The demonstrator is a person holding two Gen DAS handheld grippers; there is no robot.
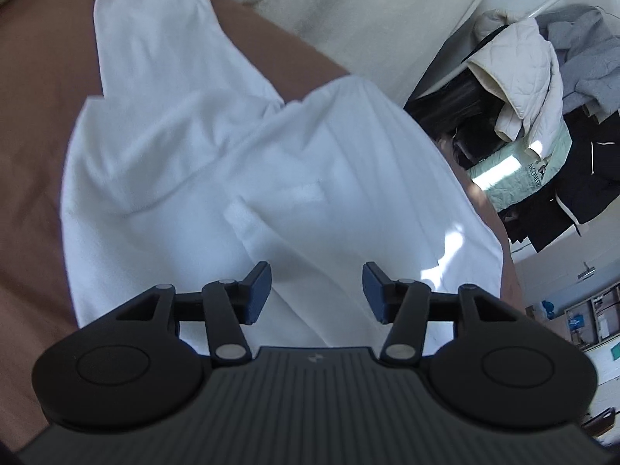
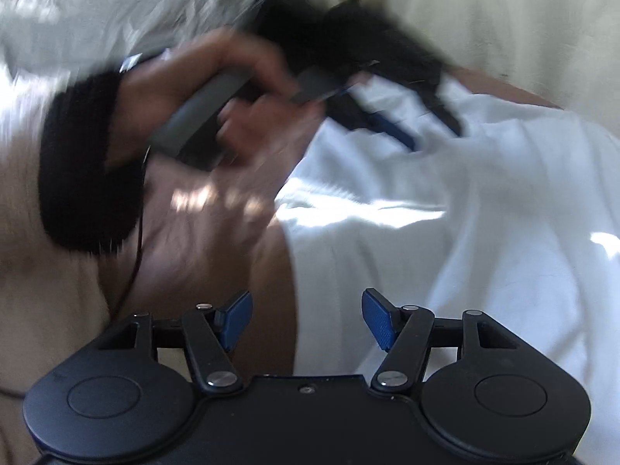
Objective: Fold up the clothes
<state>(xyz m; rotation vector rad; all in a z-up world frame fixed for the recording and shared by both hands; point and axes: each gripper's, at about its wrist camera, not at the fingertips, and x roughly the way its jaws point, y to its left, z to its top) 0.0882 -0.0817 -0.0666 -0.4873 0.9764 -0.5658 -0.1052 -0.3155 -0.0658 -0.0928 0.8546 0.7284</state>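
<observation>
A white garment [image 1: 240, 178] lies spread on a brown bed sheet [image 1: 35, 147], with one long part reaching to the far left and a folded flap across its middle. My left gripper [image 1: 316, 290] is open and empty, just above the garment's near part. My right gripper [image 2: 306, 319] is open and empty, over the garment's left edge [image 2: 445, 255] where it meets the sheet. In the right wrist view the left gripper [image 2: 410, 128], blurred by motion, hovers over the garment's far part, held by a hand [image 2: 217, 116] with a black cuff.
A rack with hanging coats and jackets [image 1: 542, 89] stands at the right past the bed's edge. A pale curtain or wall [image 1: 348, 11] is behind the bed. A crumpled pale blanket [image 2: 108, 11] lies at the far left in the right wrist view.
</observation>
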